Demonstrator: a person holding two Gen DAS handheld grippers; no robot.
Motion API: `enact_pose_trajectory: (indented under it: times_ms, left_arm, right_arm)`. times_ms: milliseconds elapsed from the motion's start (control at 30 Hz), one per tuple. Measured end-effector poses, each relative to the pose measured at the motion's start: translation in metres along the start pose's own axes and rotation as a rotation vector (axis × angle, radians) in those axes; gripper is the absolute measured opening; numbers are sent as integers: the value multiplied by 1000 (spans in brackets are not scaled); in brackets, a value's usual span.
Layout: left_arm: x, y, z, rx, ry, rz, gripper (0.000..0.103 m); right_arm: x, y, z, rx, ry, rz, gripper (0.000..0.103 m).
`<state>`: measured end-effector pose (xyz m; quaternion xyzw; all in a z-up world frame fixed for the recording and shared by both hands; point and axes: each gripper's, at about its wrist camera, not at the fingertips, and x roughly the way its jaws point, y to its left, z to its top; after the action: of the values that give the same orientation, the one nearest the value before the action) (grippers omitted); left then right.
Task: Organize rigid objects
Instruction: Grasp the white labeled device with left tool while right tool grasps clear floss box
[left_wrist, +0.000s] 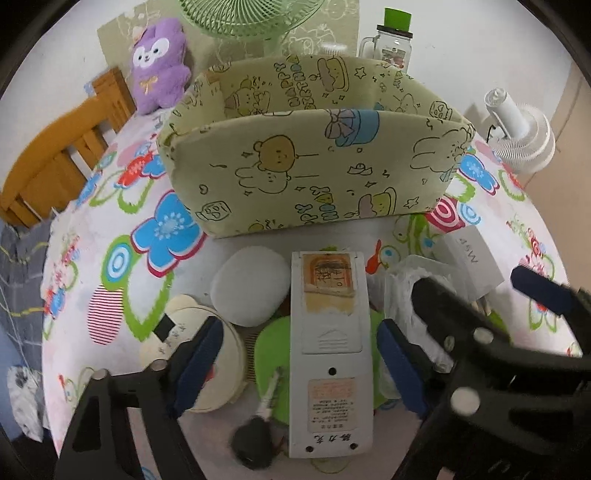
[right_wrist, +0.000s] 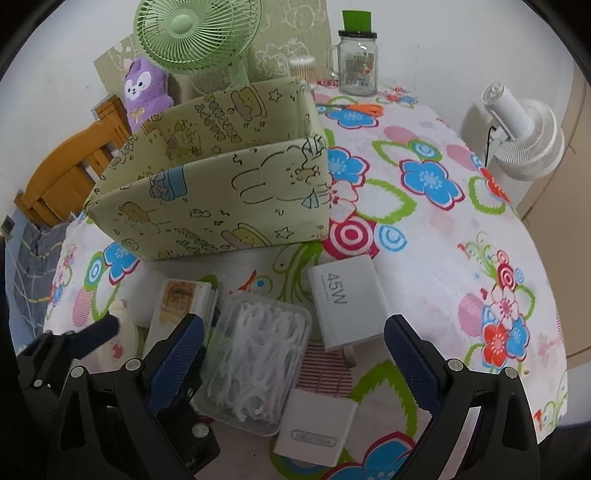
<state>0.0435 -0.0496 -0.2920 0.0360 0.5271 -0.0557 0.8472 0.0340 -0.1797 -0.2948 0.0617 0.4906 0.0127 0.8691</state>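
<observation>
Left gripper (left_wrist: 297, 365) jaws wide, straddling the remote control (left_wrist: 330, 354); right gripper (right_wrist: 293, 363) jaws wide over floss-pick box (right_wrist: 255, 365). Fabric bin (right_wrist: 221, 206) borders behind; open tablecloth (right_wrist: 461, 258) rightward.

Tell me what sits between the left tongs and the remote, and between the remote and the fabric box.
Nothing visible blocks either. The left tongs are open and straddle the remote, one finger on each side. Beyond its far end, only bare tablecloth lies before the fabric box, whose front wall must be cleared.
</observation>
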Motion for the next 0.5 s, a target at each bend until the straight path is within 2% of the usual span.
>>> enact_pose_trajectory:
  times_ms: [67, 133, 200, 333, 500]
  left_arm:
    - [6, -2, 0, 10, 31, -5, 71]
    - [11, -5, -2, 7, 62, -21, 66]
    - [10, -9, -4, 14, 51, -11, 62]
    - [10, -15, -2, 28, 41, -29, 46]
    - [9, -14, -1, 38, 47, -46, 45]
  right_arm:
    - [3, -2, -1, 20, 15, -1, 98]
    - [5, -3, -3, 29, 32, -11, 97]
    - [8, -4, -5, 38, 45, -14, 96]
    - [9, -3, -5, 65, 45, -3, 94]
    - [15, 2, -3, 86, 95, -4, 88]
